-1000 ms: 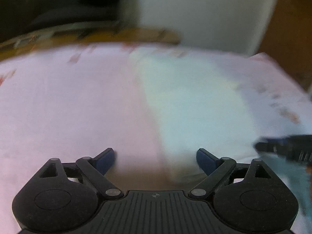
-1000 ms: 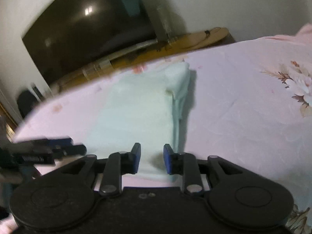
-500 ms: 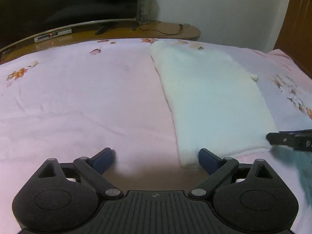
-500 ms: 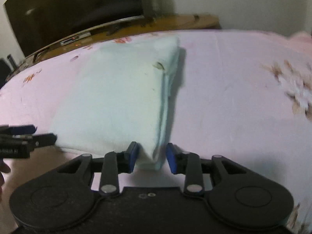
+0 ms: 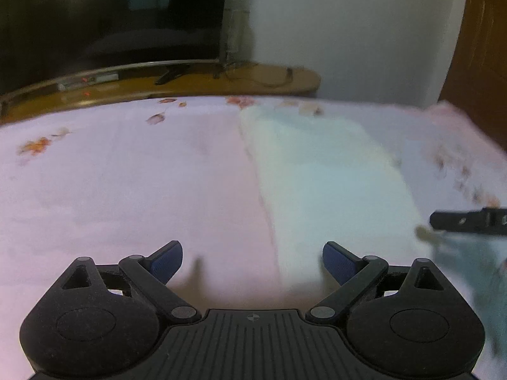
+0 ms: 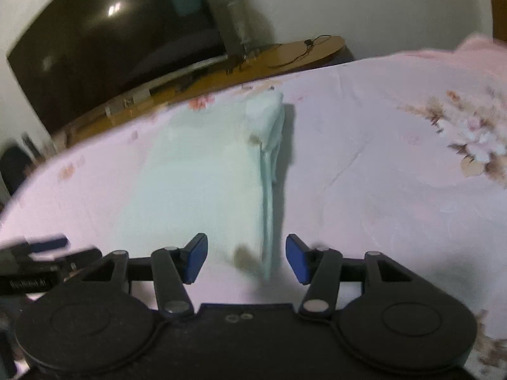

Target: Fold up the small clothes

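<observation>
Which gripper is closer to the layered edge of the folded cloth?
Right. The right gripper straddles the near end of the pale green cloth's layered edge, jaws opening, pads off it. The left gripper sits at the opposite edge, open.

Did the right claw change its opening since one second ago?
Yes. The right claw is opening; its pads now stand clear of the cloth edge between them.

Left tongs [image 5: 253,261] gape over the pink sheet [image 5: 126,183], near the folded pale garment [image 5: 329,183].
</observation>
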Demonstrator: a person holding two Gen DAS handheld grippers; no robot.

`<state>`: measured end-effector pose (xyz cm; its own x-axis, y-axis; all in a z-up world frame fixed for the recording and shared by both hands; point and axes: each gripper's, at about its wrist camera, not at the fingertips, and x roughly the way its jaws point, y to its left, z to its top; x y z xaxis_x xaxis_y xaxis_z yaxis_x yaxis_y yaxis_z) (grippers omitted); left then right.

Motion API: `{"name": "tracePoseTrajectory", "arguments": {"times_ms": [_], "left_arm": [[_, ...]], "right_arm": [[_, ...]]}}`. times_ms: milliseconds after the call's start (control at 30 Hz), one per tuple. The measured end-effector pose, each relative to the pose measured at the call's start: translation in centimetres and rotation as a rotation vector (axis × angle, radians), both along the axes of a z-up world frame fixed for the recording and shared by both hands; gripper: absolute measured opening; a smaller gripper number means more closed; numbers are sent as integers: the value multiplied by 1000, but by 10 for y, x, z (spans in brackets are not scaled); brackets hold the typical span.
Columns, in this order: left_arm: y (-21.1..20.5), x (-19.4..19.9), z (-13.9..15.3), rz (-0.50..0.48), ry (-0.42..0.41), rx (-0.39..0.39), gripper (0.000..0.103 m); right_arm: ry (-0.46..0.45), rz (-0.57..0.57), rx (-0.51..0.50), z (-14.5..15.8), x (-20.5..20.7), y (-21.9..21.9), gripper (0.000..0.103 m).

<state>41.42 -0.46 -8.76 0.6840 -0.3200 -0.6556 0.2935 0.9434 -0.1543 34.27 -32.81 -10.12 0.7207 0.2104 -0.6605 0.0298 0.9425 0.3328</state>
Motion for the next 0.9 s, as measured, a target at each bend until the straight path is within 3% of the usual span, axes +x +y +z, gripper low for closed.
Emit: {"name": "tracePoseTrajectory", "arguments": {"times_ms": [133, 167, 233, 367, 500, 600, 667, 833, 900], "left_arm": [[20, 56, -14, -33, 113, -218, 94], [23, 69, -19, -38, 139, -245, 94], [24, 89, -29, -57, 191, -269, 74], [25, 119, -47, -110, 279, -387, 72], [22, 135, -52, -124, 315, -447, 72], [17, 142, -51, -137, 336, -449, 72], [10, 146, -50, -166, 349, -455, 72], [2, 140, -53, -253, 360, -458, 71], [4, 143, -58, -240, 367, -504, 71]], "right_arm": [[-2, -59, 196, -12, 35, -36, 54], [5, -67, 217, -15, 45, -42, 55], [26, -58, 282, -24, 66, -51, 55], [39, -34, 368, -35, 93, -61, 54], [90, 9, 431, -48, 109, -65, 56], [97, 32, 473, -54, 121, -67, 60], [94, 28, 474, -54, 127, -66, 51], [110, 89, 470, -53, 135, -64, 51], [131, 125, 489, -53, 133, -70, 51]]}}
